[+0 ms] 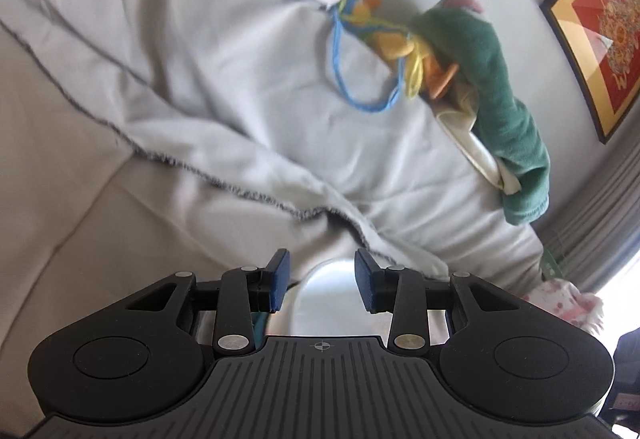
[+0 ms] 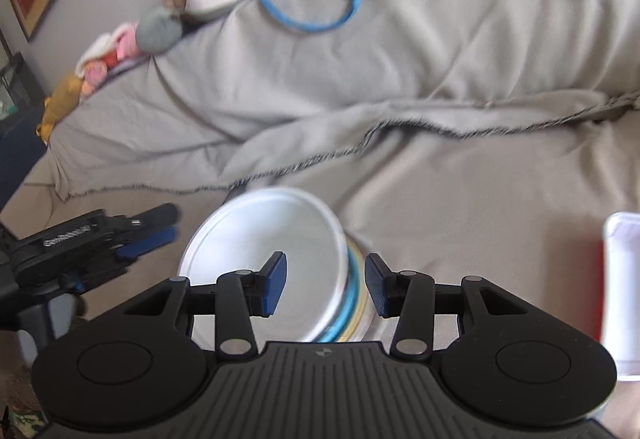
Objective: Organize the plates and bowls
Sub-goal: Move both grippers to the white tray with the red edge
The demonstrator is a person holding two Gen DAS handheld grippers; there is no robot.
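Bowls: a nested stack [image 2: 354, 305] with blue and yellow rims sits between the right claw's [image 2: 326, 283] two pads, close in front of it. A white bowl [image 2: 264, 251] lies tilted on top, leaning toward the claw's left.
Right claw: its left pad stands over the white bowl's hollow and its right pad just outside the stack's rim. The jaws are part-way apart and straddle the walls. I cannot tell whether the pads actually press on them.
Left claw: spread [image 1: 322, 283], nothing pinched. A pale curved rim [image 1: 332, 291] shows low between its pads, probably the same white bowl. From the right wrist view this claw [image 2: 156, 231] is just to the left of the white bowl, not touching it.
Surroundings: a grey blanket [image 2: 400, 79] over a sofa stretches ahead of both claws.
Step in hand: likely gathering the bowls into one stack, with the top bowl not yet seated.
Next move calls for: levelling the tilted white bowl so it nests flat. The left claw would nudge or take its near rim while the right claw keeps the stack steady.
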